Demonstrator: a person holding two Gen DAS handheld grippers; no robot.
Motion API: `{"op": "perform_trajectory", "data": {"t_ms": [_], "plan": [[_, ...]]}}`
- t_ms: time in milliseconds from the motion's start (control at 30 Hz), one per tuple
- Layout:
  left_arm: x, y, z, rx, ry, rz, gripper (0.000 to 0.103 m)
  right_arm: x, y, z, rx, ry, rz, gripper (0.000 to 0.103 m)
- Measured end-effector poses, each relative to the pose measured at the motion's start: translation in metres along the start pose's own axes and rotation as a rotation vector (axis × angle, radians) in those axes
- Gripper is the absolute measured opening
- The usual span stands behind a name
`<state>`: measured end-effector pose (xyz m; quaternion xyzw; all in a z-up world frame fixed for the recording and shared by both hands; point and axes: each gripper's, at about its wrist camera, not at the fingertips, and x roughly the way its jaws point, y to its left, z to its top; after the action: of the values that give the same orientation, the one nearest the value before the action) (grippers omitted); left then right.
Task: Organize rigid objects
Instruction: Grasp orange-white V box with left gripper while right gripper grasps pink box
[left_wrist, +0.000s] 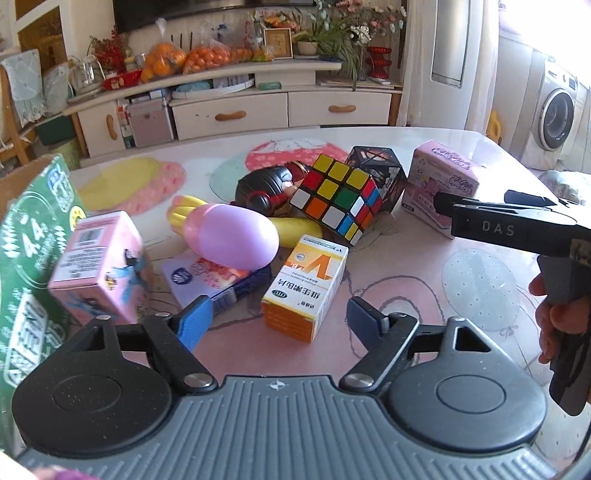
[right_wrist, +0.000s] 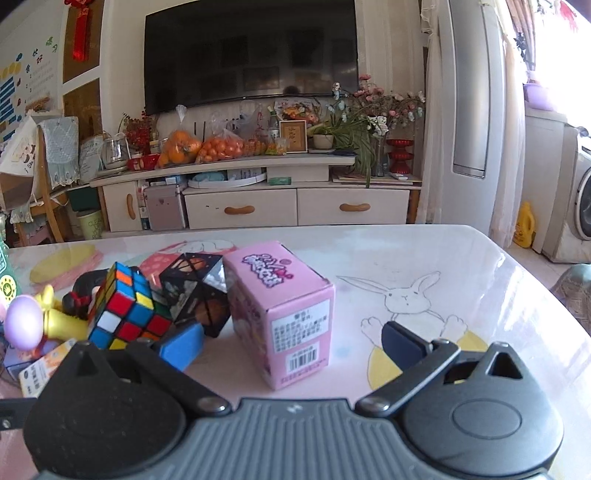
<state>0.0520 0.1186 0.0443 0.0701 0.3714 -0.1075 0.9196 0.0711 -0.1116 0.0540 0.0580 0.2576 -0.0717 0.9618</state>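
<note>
The left gripper (left_wrist: 280, 317) has its fingers spread wide, with the orange-and-white medicine box (left_wrist: 304, 290) standing on the table (left_wrist: 424, 258) between them; neither pad seems to touch it, though the near side is hidden. The right gripper (right_wrist: 291, 341) is likewise wide apart, framing the upright pink box (right_wrist: 284, 314) without contact. A Rubik's cube (right_wrist: 125, 306) and a black patterned cube (right_wrist: 195, 295) lean together just left of it.

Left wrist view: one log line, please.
left gripper: open | target: orange-white cardboard medicine box, between fingers, untouched | right gripper: open
</note>
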Motion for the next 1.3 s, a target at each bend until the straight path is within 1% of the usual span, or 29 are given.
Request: {"op": "perform_trajectory", "data": {"t_ms": [100,233,333,500,667,733,900,967,1033,1067,1100,1133,1167,1300], "plan": [[0.012,-0.005,0.003,-0.011,0.008,-0.004,0.091,0.008,-0.004,0.0,0.008,0.011,0.007,0.102],[0.025,-0.014,0.005,0.003,0.019,-0.001,0.089,0.016,-0.009,0.001,0.025,0.02,0.024,0.102],[0.032,-0.019,0.006,0.009,0.022,0.002,0.084,0.019,-0.01,0.003,0.025,0.019,0.033,0.102],[0.04,-0.021,0.009,-0.003,0.024,-0.001,0.072,0.024,-0.011,0.006,0.03,0.018,0.054,0.102],[0.047,-0.026,0.014,0.007,0.022,0.0,0.067,0.025,-0.008,0.007,0.008,0.008,0.062,0.1],[0.048,-0.027,0.015,0.005,0.019,-0.005,0.067,0.026,-0.008,0.008,0.0,0.002,0.066,0.093],[0.05,-0.031,0.015,0.016,0.008,-0.01,0.065,0.027,-0.007,0.009,-0.01,-0.005,0.079,0.081],[0.05,-0.032,0.014,0.024,0.003,-0.014,0.064,0.027,-0.006,0.01,-0.011,-0.006,0.088,0.073],[0.051,-0.034,0.014,0.035,-0.004,-0.018,0.064,0.028,-0.004,0.011,-0.017,0.001,0.096,0.061],[0.051,-0.034,0.014,0.039,-0.008,-0.019,0.062,0.028,-0.003,0.01,-0.021,0.004,0.097,0.06],[0.051,-0.034,0.013,0.045,-0.012,-0.023,0.06,0.028,-0.003,0.01,-0.027,0.004,0.095,0.056],[0.051,-0.035,0.013,0.05,-0.014,-0.027,0.059,0.027,-0.002,0.01,-0.036,0.004,0.093,0.048],[0.052,-0.035,0.012,0.052,-0.016,-0.029,0.057,0.026,-0.001,0.009,-0.044,0.004,0.093,0.044],[0.051,-0.032,0.011,0.062,-0.027,-0.046,0.056,0.023,0.001,0.007,-0.077,0.004,0.094,0.044]]}}
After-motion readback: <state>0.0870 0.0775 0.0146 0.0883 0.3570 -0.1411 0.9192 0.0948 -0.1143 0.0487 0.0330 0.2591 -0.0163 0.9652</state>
